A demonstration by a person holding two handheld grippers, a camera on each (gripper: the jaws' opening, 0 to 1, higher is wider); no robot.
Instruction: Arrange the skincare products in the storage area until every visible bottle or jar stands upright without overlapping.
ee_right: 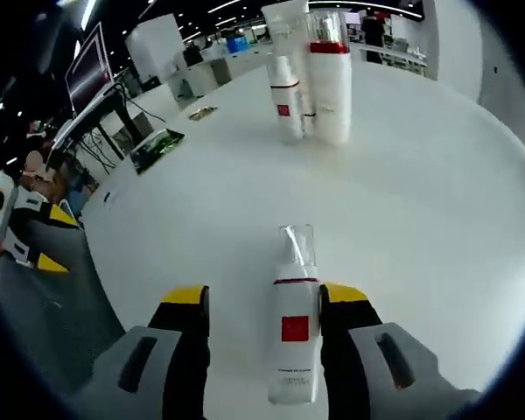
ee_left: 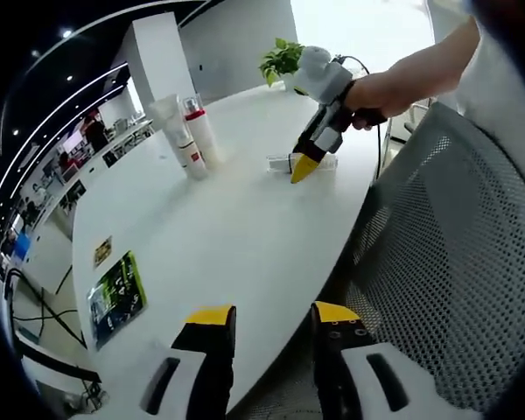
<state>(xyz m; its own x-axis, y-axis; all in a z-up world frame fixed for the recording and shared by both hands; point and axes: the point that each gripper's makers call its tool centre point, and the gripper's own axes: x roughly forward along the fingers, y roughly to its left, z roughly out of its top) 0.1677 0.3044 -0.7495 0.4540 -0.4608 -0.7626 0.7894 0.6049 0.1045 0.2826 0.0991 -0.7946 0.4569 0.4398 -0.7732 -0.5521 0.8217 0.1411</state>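
A big white surface (ee_left: pixel 236 236) fills the room's middle. A grey mesh chair (ee_left: pixel 455 262) stands beside it. A green plant (ee_left: pixel 282 59) sits far off. Light strips (ee_left: pixel 44 79) glow on the dark ceiling.

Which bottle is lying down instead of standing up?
The bottle with the clear cap, flat on the white table between the right gripper jaws. The other bottles stand upright together farther away.

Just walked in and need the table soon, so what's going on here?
A person is tidying skincare bottles on the white table. The right gripper has its jaws around a lying bottle with a clear cap. Three other bottles already stand upright together. The left gripper hovers open over the table edge, holding nothing.
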